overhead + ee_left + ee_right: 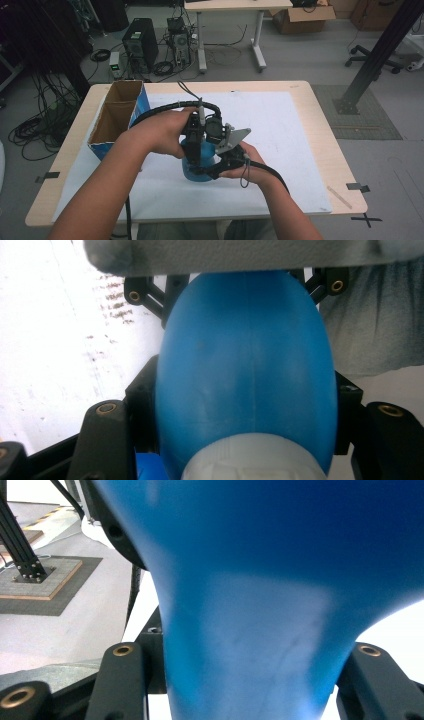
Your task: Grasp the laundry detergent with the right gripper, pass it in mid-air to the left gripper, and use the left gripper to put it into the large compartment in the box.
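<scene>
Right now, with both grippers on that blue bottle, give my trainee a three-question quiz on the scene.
1. True or false: the left gripper and the right gripper are both closed on the blue bottle.
2. Which part sits between the left gripper's jaws in the left gripper view? A. the bottle's rounded body with a white cap at the bottom edge B. a flat cardboard flap C. a cable
3. What stands on the table to the left of the hands?

Key
1. True: in each gripper view the jaws press on blue plastic from both sides.
2. A: blue rounded body, white cap.
3. An open cardboard box with blue sides and two compartments.
</scene>
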A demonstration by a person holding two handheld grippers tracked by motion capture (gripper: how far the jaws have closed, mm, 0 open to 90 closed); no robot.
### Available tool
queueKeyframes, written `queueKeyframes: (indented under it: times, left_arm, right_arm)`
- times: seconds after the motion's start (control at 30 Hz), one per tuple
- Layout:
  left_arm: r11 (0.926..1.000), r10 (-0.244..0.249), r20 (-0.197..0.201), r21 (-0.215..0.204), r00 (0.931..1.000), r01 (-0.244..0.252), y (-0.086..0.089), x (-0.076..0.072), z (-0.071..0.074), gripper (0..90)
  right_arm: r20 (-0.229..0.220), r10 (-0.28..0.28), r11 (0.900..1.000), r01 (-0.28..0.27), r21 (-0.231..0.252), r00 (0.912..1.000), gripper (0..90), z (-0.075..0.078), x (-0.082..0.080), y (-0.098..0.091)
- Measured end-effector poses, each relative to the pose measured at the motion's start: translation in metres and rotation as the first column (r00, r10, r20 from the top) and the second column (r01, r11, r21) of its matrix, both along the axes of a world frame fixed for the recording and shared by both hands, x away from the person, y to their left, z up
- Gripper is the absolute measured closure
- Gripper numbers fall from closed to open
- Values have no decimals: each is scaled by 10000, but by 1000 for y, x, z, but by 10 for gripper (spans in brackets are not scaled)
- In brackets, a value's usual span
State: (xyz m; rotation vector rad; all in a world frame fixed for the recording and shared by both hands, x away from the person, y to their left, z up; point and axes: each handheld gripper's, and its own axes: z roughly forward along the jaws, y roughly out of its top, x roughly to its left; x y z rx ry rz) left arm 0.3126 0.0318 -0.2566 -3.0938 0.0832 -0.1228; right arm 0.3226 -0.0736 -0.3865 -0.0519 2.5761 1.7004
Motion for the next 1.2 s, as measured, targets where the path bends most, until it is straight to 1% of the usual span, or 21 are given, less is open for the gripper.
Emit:
queueKeyframes:
  times: [0.2,0.27,0.4,0.53,0.63,0.73,0.83,0.87,0.9,0.93,0.97,1.0,1.03,1.1,1.13,1.17,1.2]
  left_arm:
    - [10000,58,91,-12,9999,-58,-1,-1,-1,379]
    - [9999,64,82,83,9999,-64,-1,-1,-1,380]
    - [9999,130,99,47,9999,-130,-1,-1,-2,383]
    - [9996,188,35,194,9998,-189,-1,-2,-3,385]
    - [9994,233,63,243,9997,-234,0,-3,-3,386]
    - [9995,226,74,217,9997,-228,1,-3,-2,387]
    - [9997,206,103,96,9997,-207,2,-3,0,388]
    - [9998,182,138,60,9997,-183,3,-3,0,388]
    - [9998,105,147,153,9998,-108,3,-3,0,387]
    - [9999,94,191,108,9998,-96,4,-3,0,388]
    - [9999,122,244,92,9996,-124,4,-3,-1,387]
    - [9998,135,263,157,9996,-139,4,-2,-1,387]
    - [9998,132,262,143,9996,-136,4,-2,0,387]
    - [9997,215,248,82,9995,-217,5,-1,0,388]
    - [9997,220,223,103,9995,-222,5,0,1,387]
    - [9996,248,225,110,9994,-250,6,1,1,387]
    - [9996,256,272,91,9993,-258,6,1,1,387]
  right_arm:
    - [-28,-32,10000,32,10,10000,451,-1,0,0]
    - [0,6,10000,-6,-8,10000,451,-1,0,1]
    - [27,22,10000,-22,-35,10000,452,-1,0,1]
    - [24,89,9999,-89,-111,10000,452,-1,0,2]
    - [24,100,9998,-100,-158,9999,452,-1,-1,2]
    - [8,105,9999,-105,-128,9999,451,-1,-1,3]
    - [-25,116,9999,-116,-30,9999,444,0,-1,3]
    - [-143,129,9999,-128,61,9998,438,-1,-1,4]
    - [-140,111,9999,-110,66,9998,435,-1,-1,4]
    - [-267,49,9999,-46,113,9996,423,-2,-1,3]
    - [-368,38,9999,-33,126,9993,381,-2,-1,3]
    - [-559,-110,9997,121,198,9984,311,-1,-1,4]
    - [-699,-214,9997,219,70,9973,278,-1,0,3]
    - [-703,-265,9996,264,-21,9972,244,-2,2,2]
    - [-774,-393,9992,393,-23,9962,220,-2,2,2]
    - [-887,-461,9989,465,17,9950,207,-2,2,1]
    - [-906,-462,9988,472,88,9948,185,-2,3,0]
